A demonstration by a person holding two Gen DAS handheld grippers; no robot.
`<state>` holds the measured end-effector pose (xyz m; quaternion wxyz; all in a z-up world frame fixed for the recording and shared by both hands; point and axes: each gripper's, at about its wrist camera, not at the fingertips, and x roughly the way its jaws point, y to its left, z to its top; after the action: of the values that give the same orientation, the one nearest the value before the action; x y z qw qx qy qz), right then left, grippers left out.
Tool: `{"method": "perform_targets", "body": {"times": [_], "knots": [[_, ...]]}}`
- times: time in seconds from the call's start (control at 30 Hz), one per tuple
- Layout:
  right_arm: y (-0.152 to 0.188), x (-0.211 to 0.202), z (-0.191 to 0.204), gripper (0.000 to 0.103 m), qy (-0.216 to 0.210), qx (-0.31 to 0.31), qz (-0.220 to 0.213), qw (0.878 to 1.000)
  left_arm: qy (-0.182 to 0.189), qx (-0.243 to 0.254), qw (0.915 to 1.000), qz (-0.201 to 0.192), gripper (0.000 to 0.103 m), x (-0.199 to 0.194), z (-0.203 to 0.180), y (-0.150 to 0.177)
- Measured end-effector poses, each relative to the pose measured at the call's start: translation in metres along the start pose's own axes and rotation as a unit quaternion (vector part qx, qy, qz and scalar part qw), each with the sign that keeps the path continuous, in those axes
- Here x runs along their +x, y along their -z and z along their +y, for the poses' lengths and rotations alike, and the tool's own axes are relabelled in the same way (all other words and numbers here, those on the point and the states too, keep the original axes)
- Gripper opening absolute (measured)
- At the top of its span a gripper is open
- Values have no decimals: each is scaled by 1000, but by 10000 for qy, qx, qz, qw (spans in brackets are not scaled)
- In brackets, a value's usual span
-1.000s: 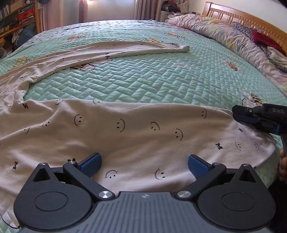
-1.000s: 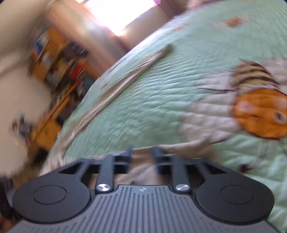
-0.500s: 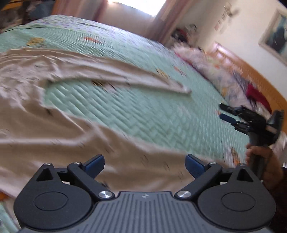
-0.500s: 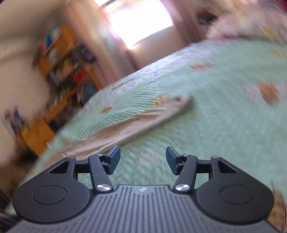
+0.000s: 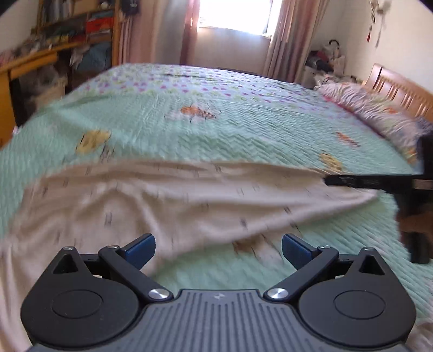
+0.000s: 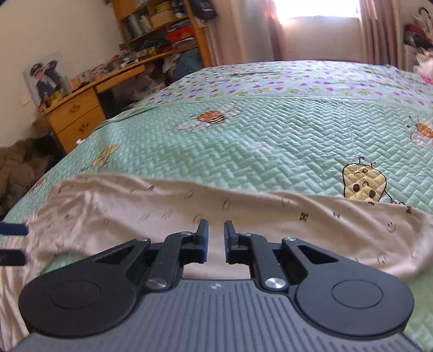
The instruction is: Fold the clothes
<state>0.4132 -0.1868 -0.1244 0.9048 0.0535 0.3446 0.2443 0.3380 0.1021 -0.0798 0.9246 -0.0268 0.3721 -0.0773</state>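
Beige garment (image 6: 243,216) pinched by right claw (image 6: 216,232).

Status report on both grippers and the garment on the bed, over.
Left gripper open, empty. Right gripper jaws just closing, narrow gap, beige garment between them, grip unclear. Garment spread on green quilt. Nothing in the way.

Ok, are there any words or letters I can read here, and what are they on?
No whole word is readable.
"N": maybe a single letter printed on the beige garment, near its right edge; unsure.
Label on the right hand-held gripper, whose jaws have just been closing, garment showing in their gap: blurred.
Spines on the bookshelf: too small.
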Motion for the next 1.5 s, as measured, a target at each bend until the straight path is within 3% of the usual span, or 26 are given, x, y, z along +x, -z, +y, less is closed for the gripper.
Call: {"method": "perform_targets", "body": {"times": [0.03,0.13,0.2,0.27,0.33,0.37,0.47,0.53,0.6,0.67,0.8,0.93,1.0,1.07,1.17,1.23,1.33,1.4,1.5], "knots": [[0,6,-4,13,72,51,71,9999,-56,205,9997,87,100,17,-6,-7],[19,20,-17,13,-51,162,873,9960,-245,924,9947,373,102,71,-25,-24],[32,16,-20,13,-238,106,1224,9921,267,687,9890,1279,91,106,-22,-21],[33,6,-22,13,-416,154,1361,9897,671,904,9842,1368,100,104,-24,-11],[29,2,-21,16,-502,86,1375,9892,902,1020,9798,1466,100,92,-23,-4],[22,0,-19,17,-584,120,1164,9914,1014,914,9795,1479,100,85,-18,-2],[0,1,-14,17,-825,338,461,9950,1261,115,9853,1147,96,69,7,-12],[-12,21,-9,22,-994,613,226,9929,1345,-453,9868,779,96,59,25,-22],[-13,54,-5,32,-1162,744,606,9886,1269,-898,9872,365,96,47,43,-30],[2,82,-2,33,-1565,1064,1631,9683,1133,-1113,9871,195,96,36,56,-35],[3,56,4,33,-2211,567,1934,9542,1205,-1507,9812,0,100,11,81,-24],[-20,60,-5,35,-2073,862,1197,9671,1439,-2076,9672,-279,102,-3,93,3],[-25,78,-6,37,-1981,1107,976,9690,1377,-2286,9635,-209,102,9,98,13],[-5,102,5,36,-2341,1388,1684,9474,1271,-2419,9619,-70,101,21,106,17],[18,82,30,36,-2638,870,1973,9402,1311,-2373,9626,25,102,28,119,19],[14,70,32,36,-2769,736,2072,9354,1301,-2333,9636,139,102,34,126,19],[-10,66,28,36,-2608,756,1506,9506,1209,-2456,9612,325,102,42,133,25],[-17,78,29,37,-2700,983,1192,9504,1174,-2555,9591,334,101,41,138,30],[2,108,52,37,-2859,952,1805,9363,1070,-2636,9581,325,99,32,146,38]]}}
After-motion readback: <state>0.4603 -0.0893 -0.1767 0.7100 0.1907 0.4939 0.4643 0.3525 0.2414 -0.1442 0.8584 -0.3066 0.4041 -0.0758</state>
